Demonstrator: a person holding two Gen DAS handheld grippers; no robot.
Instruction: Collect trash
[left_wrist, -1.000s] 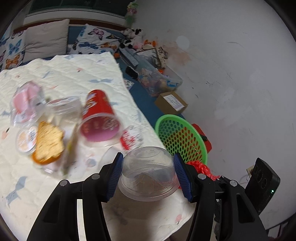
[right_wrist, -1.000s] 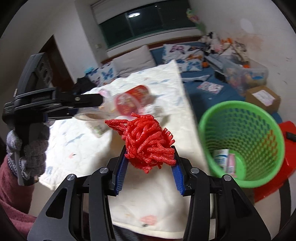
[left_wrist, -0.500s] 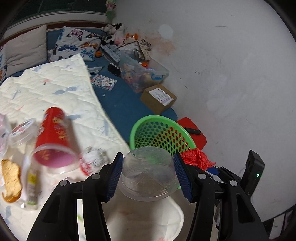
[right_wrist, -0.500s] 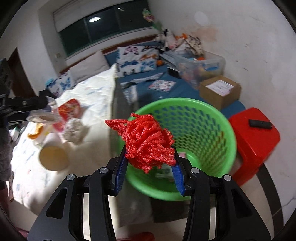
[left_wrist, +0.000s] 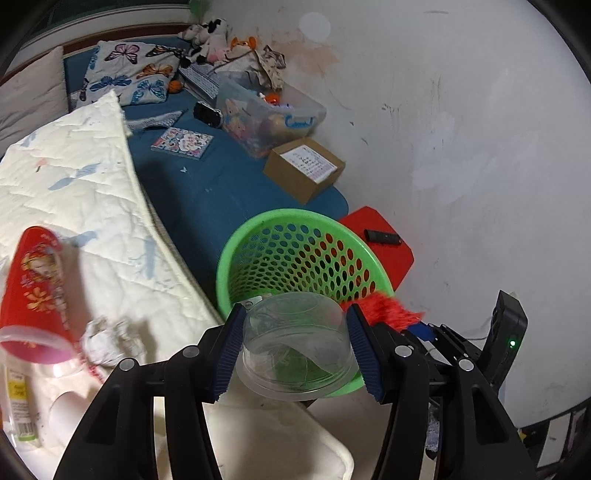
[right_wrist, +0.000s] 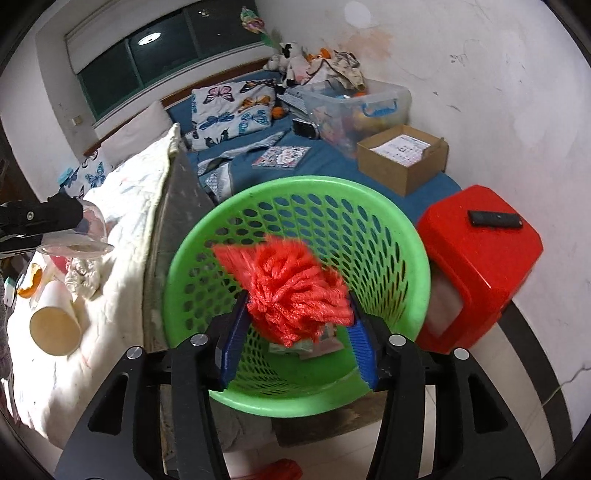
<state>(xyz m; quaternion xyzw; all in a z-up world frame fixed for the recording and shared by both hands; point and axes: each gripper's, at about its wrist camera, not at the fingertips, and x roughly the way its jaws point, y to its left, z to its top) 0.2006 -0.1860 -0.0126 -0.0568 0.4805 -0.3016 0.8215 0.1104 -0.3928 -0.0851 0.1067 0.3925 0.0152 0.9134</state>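
Holding a red mesh bundle (right_wrist: 295, 291) over the green basket (right_wrist: 417, 258), the right gripper (right_wrist: 295, 332) is pinching it between near-closed jaws; drop step is in hand, and opening should suffice. The left gripper (left_wrist: 293, 350) is clamping a clear plastic bowl (left_wrist: 295, 350), jaws spread to its width, at the basket's near rim; it probably needs carrying forward first. Wrappers are lying in the basket. A red cup (left_wrist: 33, 288) and crumpled paper (left_wrist: 107, 339) are waiting at 9 o'clock on the quilt (left_wrist: 74, 184). A red stool (right_wrist: 480, 258) is crowding the basket at 3 o'clock.
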